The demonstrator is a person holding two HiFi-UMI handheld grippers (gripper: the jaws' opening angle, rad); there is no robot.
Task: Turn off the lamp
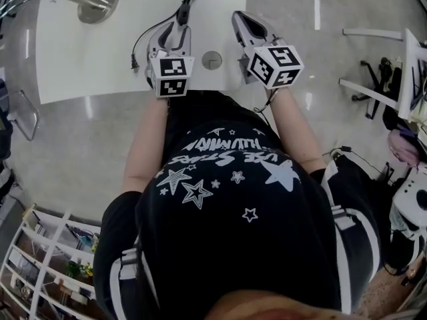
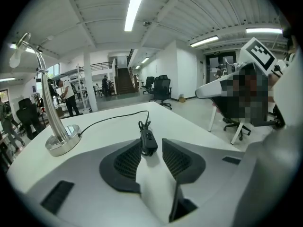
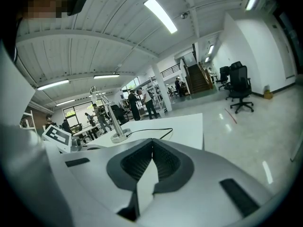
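Standing at a white table (image 1: 80,65). Holding the left gripper (image 2: 152,141) low over it with jaws spread, either side of the black switch (image 2: 148,141) on the cord (image 2: 111,118); apparently not pinching it, though hard to judge at the left pad. Holding the right gripper (image 3: 152,140) beside it near the table's edge, jaws pressed together on nothing. Can see the lamp (image 1: 99,2) upright at the far left of the table, well apart from both grippers, joined to the switch by the cord.
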